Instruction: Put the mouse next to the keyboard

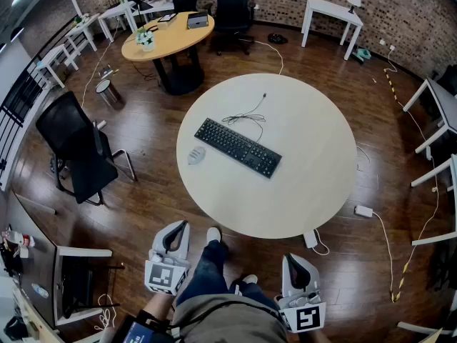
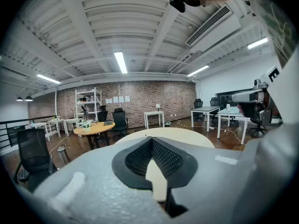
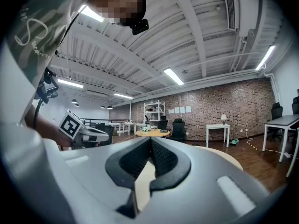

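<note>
A black keyboard (image 1: 237, 147) lies slantwise in the middle of the round beige table (image 1: 314, 163), its cable coiled behind it. A small grey mouse (image 1: 196, 155) rests on the table near the left rim, a short way off the keyboard's left end. Both grippers hang low by the person's legs, well short of the table's near edge. The left gripper (image 1: 176, 230) is shut and holds nothing; in its own view the left gripper (image 2: 150, 139) has its jaws meeting at the tip. The right gripper (image 1: 294, 261) is likewise shut and empty, as the right gripper view shows of the right gripper (image 3: 150, 140).
A black office chair (image 1: 78, 148) stands left of the table. An oval wooden table (image 1: 168, 38) and another chair (image 1: 232, 6) stand behind it, with white desks (image 1: 332, 13) along the walls. A power brick (image 1: 364, 211) and cables lie on the floor at right.
</note>
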`<action>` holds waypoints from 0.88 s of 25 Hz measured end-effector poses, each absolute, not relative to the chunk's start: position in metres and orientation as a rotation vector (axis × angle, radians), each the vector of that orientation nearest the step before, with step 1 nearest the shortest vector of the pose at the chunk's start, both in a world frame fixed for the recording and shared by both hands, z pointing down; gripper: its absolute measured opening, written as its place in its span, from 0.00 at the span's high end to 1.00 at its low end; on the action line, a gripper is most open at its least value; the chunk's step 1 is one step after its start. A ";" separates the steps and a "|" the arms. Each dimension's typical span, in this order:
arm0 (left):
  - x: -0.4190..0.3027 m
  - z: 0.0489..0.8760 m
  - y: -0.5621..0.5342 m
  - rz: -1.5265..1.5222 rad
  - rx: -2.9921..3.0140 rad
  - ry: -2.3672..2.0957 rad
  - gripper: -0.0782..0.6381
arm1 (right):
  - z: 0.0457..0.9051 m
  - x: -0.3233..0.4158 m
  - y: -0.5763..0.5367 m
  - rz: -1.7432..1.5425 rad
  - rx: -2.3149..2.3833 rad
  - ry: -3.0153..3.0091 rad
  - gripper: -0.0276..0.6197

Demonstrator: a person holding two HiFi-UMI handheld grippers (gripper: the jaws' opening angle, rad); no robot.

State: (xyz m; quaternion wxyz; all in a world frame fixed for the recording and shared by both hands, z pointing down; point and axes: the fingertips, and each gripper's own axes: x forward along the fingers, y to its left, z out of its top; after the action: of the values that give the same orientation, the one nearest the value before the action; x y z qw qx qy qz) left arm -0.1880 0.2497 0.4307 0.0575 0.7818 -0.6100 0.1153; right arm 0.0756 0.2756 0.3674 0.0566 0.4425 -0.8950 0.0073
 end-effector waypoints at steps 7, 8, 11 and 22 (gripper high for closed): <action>-0.228 0.468 0.154 0.452 2.412 -1.776 0.86 | 0.354 0.053 0.173 0.037 1.464 -2.704 0.95; -0.238 0.475 0.142 0.464 2.408 -1.757 0.84 | 0.352 0.041 0.161 0.034 1.463 -2.703 0.95; -0.266 0.497 0.105 0.471 2.389 -1.675 0.82 | 0.351 0.000 0.126 0.038 1.434 -2.700 0.95; -0.305 0.577 0.018 0.670 2.308 -1.491 0.75 | 0.352 -0.055 0.046 0.154 1.454 -2.736 0.95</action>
State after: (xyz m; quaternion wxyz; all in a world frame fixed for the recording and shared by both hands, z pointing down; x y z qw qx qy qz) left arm -0.3049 0.0181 0.5775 0.1558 0.8060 -0.5208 0.2341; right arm -0.0551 0.0461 0.3519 0.0195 0.4687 -0.8818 0.0497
